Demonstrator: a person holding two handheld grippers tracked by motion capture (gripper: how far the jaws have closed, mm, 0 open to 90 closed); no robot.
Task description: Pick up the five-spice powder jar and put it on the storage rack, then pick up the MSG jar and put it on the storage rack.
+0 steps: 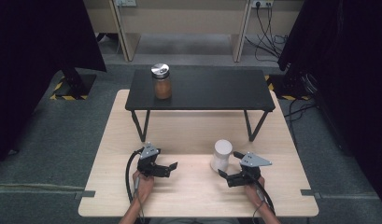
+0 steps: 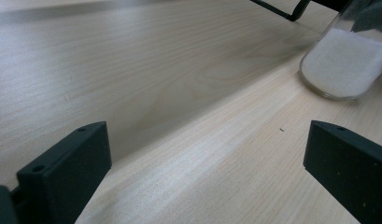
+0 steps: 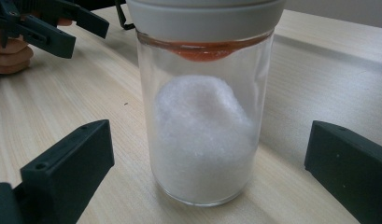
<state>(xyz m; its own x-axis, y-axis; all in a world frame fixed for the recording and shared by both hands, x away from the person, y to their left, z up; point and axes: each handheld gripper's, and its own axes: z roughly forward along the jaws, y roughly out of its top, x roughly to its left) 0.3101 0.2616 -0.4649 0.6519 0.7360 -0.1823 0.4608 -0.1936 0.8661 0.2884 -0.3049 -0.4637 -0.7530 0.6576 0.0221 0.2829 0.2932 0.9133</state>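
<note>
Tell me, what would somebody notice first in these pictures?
Probably the glass jar of white powder with its pale lid, standing on the wooden table just ahead of the open right gripper. Next, the brown jar with a shiny lid, up on the small black table behind.

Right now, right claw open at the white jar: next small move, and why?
Probably ease the right claw forward, then close. The jar stands upright on the table, centred between the open jaws but not yet between them; neither touches it. The left claw is open and apart.
</note>
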